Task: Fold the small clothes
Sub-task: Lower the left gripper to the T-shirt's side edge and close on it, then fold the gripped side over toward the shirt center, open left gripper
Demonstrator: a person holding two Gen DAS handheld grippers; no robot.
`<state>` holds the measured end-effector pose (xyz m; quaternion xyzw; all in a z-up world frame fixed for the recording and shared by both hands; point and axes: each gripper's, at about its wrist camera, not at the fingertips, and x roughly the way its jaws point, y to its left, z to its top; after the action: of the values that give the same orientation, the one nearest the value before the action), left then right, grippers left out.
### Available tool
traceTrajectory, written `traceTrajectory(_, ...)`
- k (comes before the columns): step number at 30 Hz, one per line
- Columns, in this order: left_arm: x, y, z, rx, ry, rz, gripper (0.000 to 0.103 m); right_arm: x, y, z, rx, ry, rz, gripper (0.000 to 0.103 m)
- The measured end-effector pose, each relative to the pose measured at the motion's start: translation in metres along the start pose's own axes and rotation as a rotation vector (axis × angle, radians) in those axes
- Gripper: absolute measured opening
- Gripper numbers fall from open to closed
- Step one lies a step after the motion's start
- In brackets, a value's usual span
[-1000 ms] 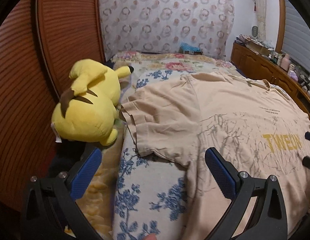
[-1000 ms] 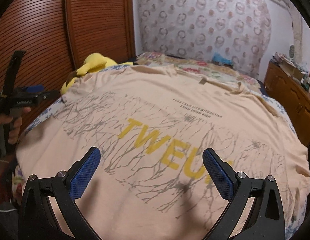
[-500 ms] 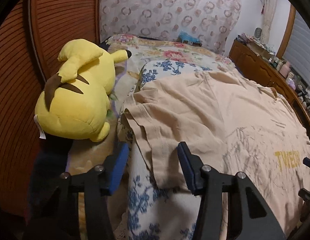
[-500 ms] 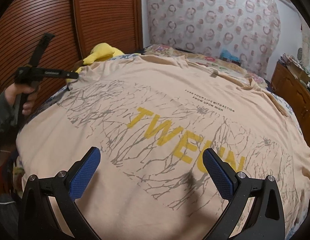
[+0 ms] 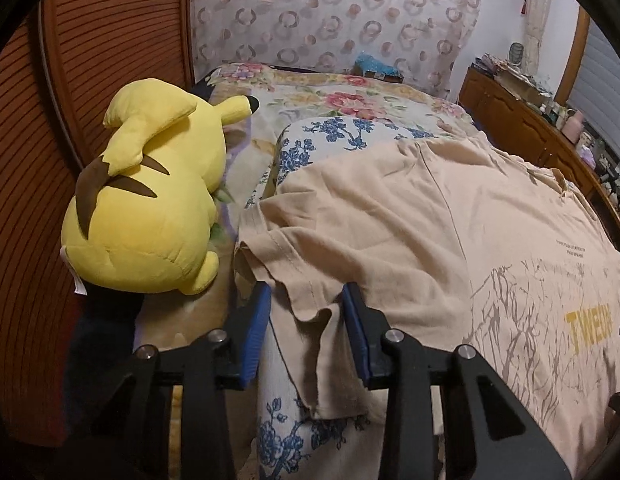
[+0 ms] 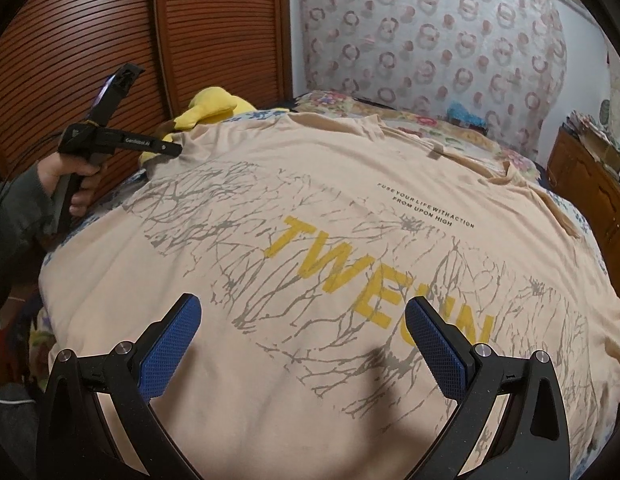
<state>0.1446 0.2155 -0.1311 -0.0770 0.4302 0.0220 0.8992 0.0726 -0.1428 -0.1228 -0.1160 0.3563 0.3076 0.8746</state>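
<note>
My left gripper (image 5: 305,312) is closing around the shirt's (image 5: 390,224) sleeve hem (bed's (image 5: 350,128) left edge). My right gripper (image 6: 301,336) hangs wide over its print, holding nothing.

Illumination is dim, warm and indoor. Both fisheye views bend straight lines strongly and darken to black at the corners. Focus is adequate centrally, soft toward the rims. A soft shadow falls on the T-shirt (image 6: 390,360) between the right tongs (image 6: 301,336).
</note>
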Motion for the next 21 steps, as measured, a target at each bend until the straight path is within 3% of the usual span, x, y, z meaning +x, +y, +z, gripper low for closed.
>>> traceTrajectory(1,0.0,-0.002,0.0,0.006,-0.007,0.007,0.028,-0.001,0.0,-0.001,0.002,0.0,0.002,0.103)
traceTrajectory(2,-0.001,-0.003,0.0,0.016,-0.017,0.016,0.011,-0.001,0.0,-0.002,0.004,0.0,0.003,0.103)
traceTrajectory(3,-0.002,-0.004,0.0,0.016,-0.018,0.02,0.005,-0.001,-0.001,-0.002,0.005,0.0,0.002,0.103)
traceTrajectory(5,-0.003,-0.004,0.001,0.014,-0.028,0.032,0.0,-0.002,-0.002,-0.004,0.01,0.001,0.004,0.103)
traceTrajectory(8,-0.01,-0.004,0.004,0.003,-0.061,0.06,0.0,-0.003,-0.005,-0.005,0.018,-0.001,0.006,0.103)
traceTrajectory(21,-0.05,-0.037,0.028,0.043,-0.147,-0.036,0.0,-0.011,-0.023,-0.006,0.061,-0.019,-0.008,0.103)
